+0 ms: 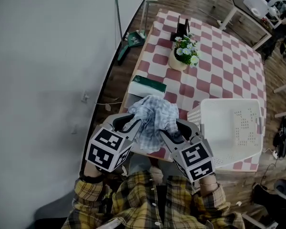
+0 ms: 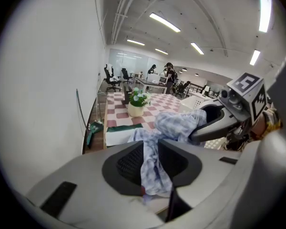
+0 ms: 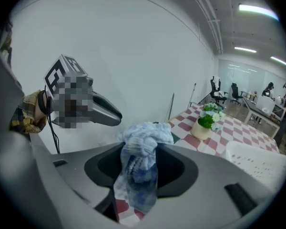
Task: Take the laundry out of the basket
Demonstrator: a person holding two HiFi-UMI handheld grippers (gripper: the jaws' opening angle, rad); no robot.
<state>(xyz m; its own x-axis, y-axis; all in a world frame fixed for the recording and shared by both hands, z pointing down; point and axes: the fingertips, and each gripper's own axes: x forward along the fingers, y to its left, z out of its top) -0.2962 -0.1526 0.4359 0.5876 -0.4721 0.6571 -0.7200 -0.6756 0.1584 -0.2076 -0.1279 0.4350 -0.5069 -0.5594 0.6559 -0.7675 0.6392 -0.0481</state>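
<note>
1. Over the near edge of the table (image 1: 219, 56), just left of the white basket (image 1: 214, 123), the checked cloth (image 1: 155, 118) hangs bunched between both claws, already out of the basket.
2. The left claw (image 1: 133, 124) is barely parted and pinches a thin fold. The right claw (image 1: 174, 128) is wider, clamped on a thick wad.
3. Carry the cloth further over the tabletop and lower it before letting go, or it may slide off the edge.

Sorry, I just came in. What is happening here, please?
A person in a yellow plaid shirt holds a two-jaw gripper in each hand. The left gripper and the right gripper both grip one blue checked cloth, held above the near edge of the checkered table. The white laundry basket beside it looks empty.
</note>
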